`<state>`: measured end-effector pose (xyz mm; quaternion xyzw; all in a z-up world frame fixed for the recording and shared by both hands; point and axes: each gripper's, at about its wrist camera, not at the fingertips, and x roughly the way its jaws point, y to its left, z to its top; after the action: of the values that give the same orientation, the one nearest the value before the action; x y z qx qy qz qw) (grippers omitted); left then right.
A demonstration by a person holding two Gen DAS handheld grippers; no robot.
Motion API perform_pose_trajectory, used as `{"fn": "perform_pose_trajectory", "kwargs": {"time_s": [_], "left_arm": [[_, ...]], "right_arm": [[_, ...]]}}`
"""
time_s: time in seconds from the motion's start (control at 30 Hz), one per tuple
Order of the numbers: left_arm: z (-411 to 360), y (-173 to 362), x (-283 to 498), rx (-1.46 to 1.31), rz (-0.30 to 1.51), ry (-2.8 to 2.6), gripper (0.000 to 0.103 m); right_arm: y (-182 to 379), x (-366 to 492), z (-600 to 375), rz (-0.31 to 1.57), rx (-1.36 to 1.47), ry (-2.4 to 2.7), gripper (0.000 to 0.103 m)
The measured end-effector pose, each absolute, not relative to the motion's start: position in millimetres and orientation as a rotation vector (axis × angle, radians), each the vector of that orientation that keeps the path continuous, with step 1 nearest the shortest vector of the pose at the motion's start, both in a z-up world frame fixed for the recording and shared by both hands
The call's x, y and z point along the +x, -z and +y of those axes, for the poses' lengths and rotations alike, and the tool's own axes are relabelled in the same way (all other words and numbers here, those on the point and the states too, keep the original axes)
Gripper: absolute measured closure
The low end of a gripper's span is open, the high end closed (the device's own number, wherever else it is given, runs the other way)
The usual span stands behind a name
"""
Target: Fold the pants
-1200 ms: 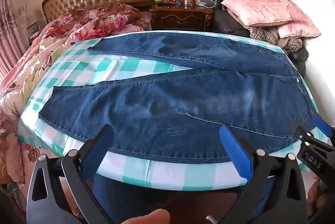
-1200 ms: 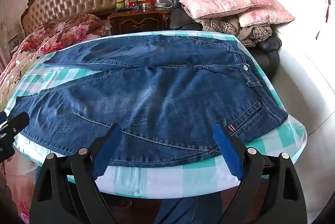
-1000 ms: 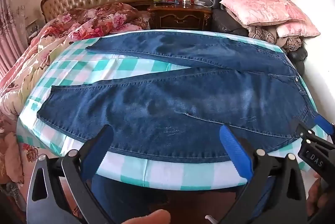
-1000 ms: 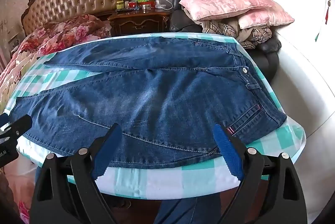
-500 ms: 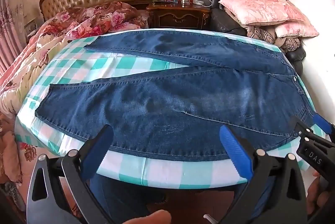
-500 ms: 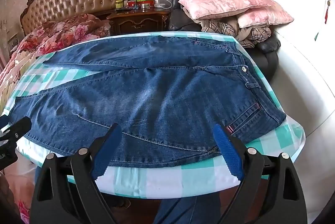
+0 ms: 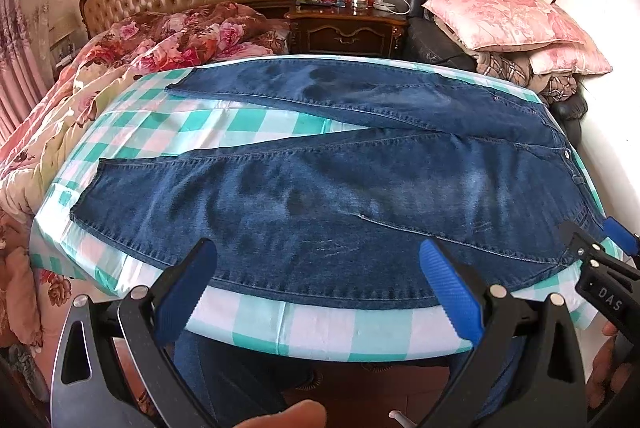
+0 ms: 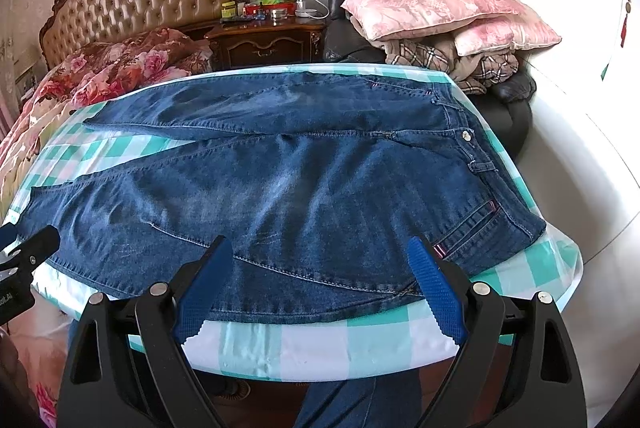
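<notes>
Pants [image 8: 288, 195] spread beside bed [image 8: 100, 75].

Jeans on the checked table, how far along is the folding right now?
Done: the jeans lie flat on the checked table, legs spread apart, waistband to the right.

In hand: nothing. The left gripper and right gripper hover at the near edge, jaws wide open, not touching the denim.

Left: every fold. No leg lies over the other and nothing is doubled lengthwise.
</notes>
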<state>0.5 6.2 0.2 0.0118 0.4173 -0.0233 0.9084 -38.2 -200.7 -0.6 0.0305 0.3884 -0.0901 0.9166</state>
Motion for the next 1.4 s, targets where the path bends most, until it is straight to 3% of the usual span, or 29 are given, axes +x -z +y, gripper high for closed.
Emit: {"fn": "perform_pose_trajectory", "kwargs": {"time_s": [1.4], "left_arm": [[19.5,-0.9,-0.5,0.003,0.859,0.023,0.002]], "right_arm": [[-12.9,-40.6,-198.7,0.774,0.063,0.176,0.017]]}}
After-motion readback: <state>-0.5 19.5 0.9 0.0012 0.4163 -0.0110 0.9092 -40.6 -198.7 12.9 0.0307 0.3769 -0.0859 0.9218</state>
